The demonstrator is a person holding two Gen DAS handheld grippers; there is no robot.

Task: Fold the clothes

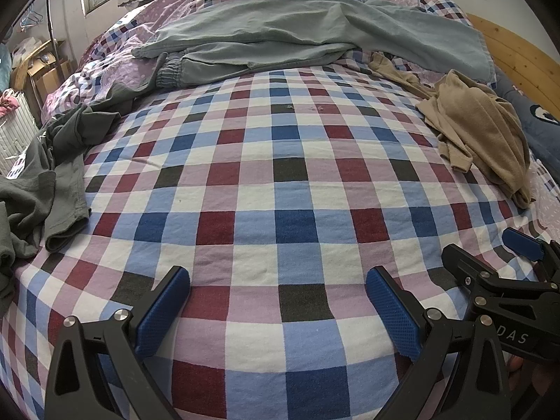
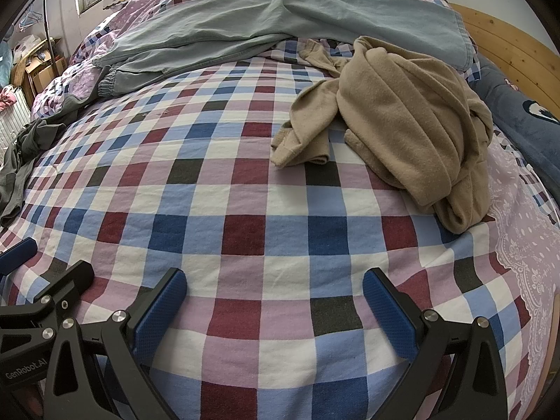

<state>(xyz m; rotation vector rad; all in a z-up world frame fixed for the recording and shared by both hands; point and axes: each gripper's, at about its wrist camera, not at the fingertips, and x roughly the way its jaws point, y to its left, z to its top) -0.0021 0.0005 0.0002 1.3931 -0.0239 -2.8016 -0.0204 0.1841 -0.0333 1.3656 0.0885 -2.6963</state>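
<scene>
A crumpled tan fleece garment (image 2: 402,119) lies on the right side of the checked bed sheet (image 2: 245,210); it also shows in the left wrist view as a tan heap (image 1: 483,129). Grey-green trousers (image 1: 280,35) sprawl across the far side of the bed (image 2: 262,21). A dark grey-green shirt (image 1: 45,182) hangs over the left edge. My left gripper (image 1: 278,301) is open above bare sheet near the front edge. My right gripper (image 2: 274,301) is open too, holding nothing, a short way in front of the tan garment. Each gripper shows in the other's view at the frame edge.
A wooden headboard (image 2: 507,45) and a dark blue pillow (image 2: 518,119) border the bed on the right. A rumpled purple and checked duvet (image 1: 115,70) lies at the back left. Boxes (image 1: 45,73) and a clothes rack (image 1: 49,17) stand beyond the left side.
</scene>
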